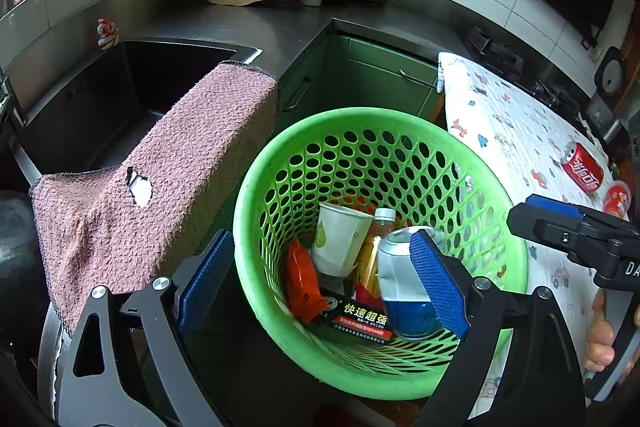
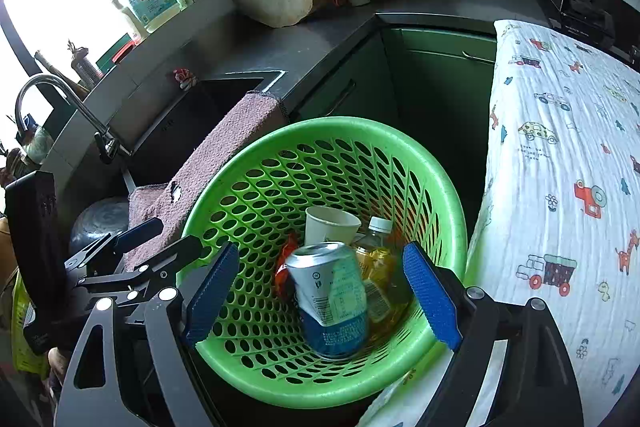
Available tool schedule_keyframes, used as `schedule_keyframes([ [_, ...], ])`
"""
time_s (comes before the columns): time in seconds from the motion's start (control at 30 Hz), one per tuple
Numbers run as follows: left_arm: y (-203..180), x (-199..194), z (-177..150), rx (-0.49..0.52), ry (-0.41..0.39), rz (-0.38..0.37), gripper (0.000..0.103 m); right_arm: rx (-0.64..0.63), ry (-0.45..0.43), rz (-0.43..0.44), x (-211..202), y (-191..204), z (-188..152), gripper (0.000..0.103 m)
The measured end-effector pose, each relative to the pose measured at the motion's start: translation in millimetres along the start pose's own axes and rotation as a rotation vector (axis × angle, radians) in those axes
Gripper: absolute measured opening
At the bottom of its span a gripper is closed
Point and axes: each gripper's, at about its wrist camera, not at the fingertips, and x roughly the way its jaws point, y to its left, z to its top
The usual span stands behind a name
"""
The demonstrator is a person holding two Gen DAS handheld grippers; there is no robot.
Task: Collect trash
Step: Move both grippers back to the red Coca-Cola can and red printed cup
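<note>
A: Where does the trash sit?

B: Most of it lies inside the round green perforated plastic basket, which stands between the sink counter and the cloth-covered table. Inside are a white paper cup, an orange plastic wrapper, a clear bottle with a white cap, a flat black box with printed lettering and a silver-and-blue drink can.

A: And the can, is it gripped?

B: No. From the right wrist view it shows between the blue pads but touches neither. The right gripper has its jaws wide apart above the basket.

A: The left one?

B: The left gripper is spread wide too, holding nothing, one pad outside the basket rim and one over the inside.

A: Anything outside the basket?

B: A red soda can lies on its side on the white tablecloth with cartoon vehicles, with a small red-lidded cup just beside it. A pink textured towel drapes over the edge of the dark steel sink.
</note>
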Motion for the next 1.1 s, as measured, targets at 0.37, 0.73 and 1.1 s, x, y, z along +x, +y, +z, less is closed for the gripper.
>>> schedule_keyframes([
  [0.37,-33,-2,8,0.048,-0.004,-0.021,0.092,0.020,-0.079,-0.051,-59,-41,-11,0.087],
  [0.73,-111,4,19,0.154,0.000,-0.107,0.093,0.149,-0.184,-0.254,-158,-141,-35,0.089],
  [1.1,-208,15,33,0.334,-0.014,-0.216,0.094,0.457,-0.241,-0.433,-243,-265,-70,0.089],
])
